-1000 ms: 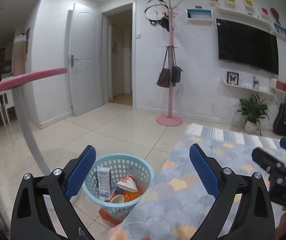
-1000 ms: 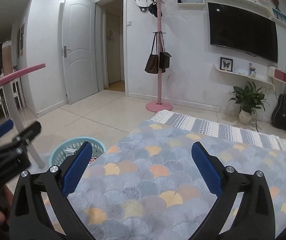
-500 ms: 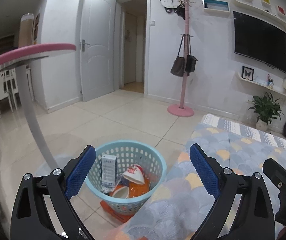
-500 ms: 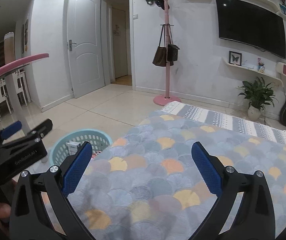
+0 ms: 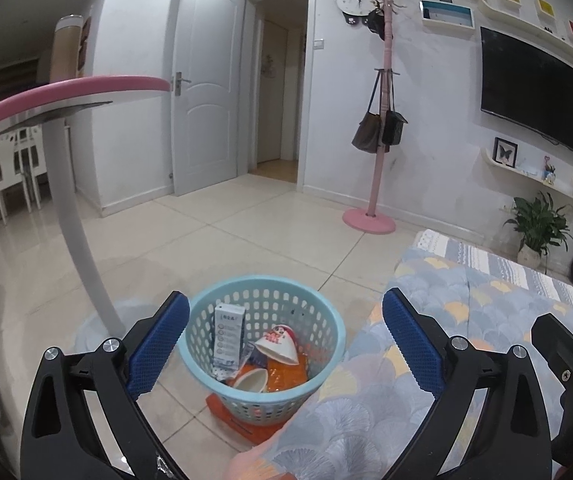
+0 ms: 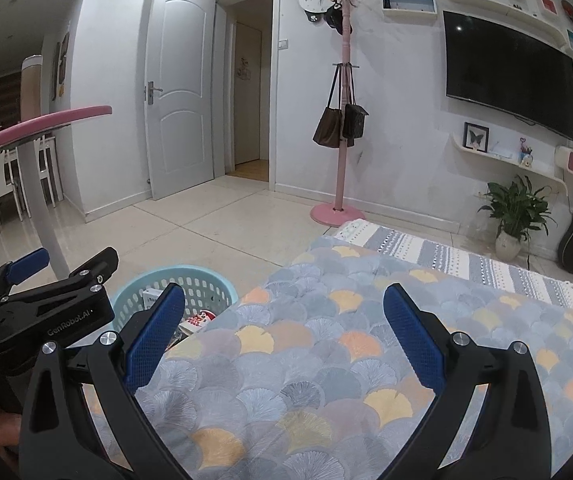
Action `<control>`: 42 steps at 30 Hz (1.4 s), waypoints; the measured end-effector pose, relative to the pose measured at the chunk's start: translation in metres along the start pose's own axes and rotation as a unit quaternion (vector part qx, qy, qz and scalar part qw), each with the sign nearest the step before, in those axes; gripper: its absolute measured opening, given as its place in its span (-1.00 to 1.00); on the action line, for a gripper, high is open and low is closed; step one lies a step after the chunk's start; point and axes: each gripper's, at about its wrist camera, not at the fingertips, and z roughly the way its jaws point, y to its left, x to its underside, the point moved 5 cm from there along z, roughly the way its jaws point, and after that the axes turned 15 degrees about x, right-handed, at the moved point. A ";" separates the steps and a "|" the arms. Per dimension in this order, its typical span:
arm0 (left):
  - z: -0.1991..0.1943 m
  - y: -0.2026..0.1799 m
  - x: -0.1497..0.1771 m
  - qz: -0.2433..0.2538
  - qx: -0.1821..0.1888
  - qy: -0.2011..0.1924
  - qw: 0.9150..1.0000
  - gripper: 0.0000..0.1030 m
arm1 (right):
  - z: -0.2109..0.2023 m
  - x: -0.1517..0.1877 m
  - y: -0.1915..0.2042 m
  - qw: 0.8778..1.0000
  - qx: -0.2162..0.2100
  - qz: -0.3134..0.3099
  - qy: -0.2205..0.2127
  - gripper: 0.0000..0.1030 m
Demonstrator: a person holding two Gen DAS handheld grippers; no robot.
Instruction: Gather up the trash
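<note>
Light-blue perforated basket [image 5: 261,344], pink coat stand [image 5: 378,128], and fan-patterned blue, orange and yellow bedspread [image 6: 346,360].

Both grippers are looking like the same build: the left gripper [image 5: 284,342] is showing two matte black plastic arms with triangular cutouts, silver round-head screws near the top of each arm, and bright blue ribbed pads on the fingers [image 5: 158,344]. The right gripper [image 6: 282,334] is wearing the same black frame, same silver screws, same blue textured fingertips [image 6: 414,334]. From the right wrist view the left one's side is showing white "GenRobot.AI" lettering on black. A bit of bare skin is peeking in at the lower left edge there.
</note>
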 end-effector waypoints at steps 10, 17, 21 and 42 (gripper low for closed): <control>0.003 -0.001 -0.001 0.004 -0.006 0.003 1.000 0.84 | 0.004 0.000 -0.008 1.000 0.008 0.007 0.006 0.84; 0.001 -0.004 -0.002 0.009 -0.006 0.000 1.000 0.84 | 0.001 -0.003 -0.015 1.000 0.005 0.016 0.003 0.84; 0.002 -0.004 -0.004 0.009 -0.008 -0.002 1.000 0.84 | 0.001 -0.003 -0.016 1.000 0.004 0.017 0.003 0.84; 0.003 -0.003 -0.004 0.009 -0.006 0.001 1.000 0.84 | 0.004 -0.001 -0.013 1.000 -0.004 0.018 0.010 0.84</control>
